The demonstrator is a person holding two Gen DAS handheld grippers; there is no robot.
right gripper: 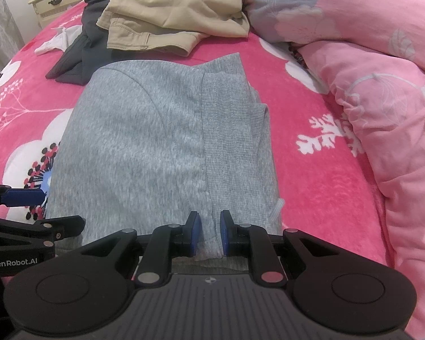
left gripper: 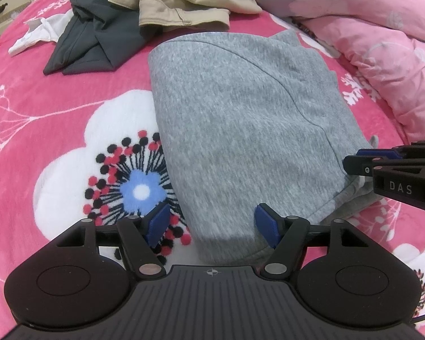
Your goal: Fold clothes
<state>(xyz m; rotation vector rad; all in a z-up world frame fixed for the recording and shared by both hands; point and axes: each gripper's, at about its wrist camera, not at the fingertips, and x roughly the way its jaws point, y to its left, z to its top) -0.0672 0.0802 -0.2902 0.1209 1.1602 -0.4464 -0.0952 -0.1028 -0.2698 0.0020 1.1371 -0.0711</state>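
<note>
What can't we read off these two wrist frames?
- Near hem of the grey garment: hidden under each gripper body in both views.
- Left gripper: open; whether its right pad touches cloth is unclear.
- Right gripper: shut on a grey fold; layers pinched can't be counted.
- Beige trousers and dark garment: cut off by the top edge, partly overlapped.
- Pink duvet: runs off the right edge.

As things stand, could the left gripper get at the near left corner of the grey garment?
Probably yes. The left gripper stands open right over the near edge of the grey garment, nothing lying between; the right gripper pinches the edge further right, clear of that corner.
</note>
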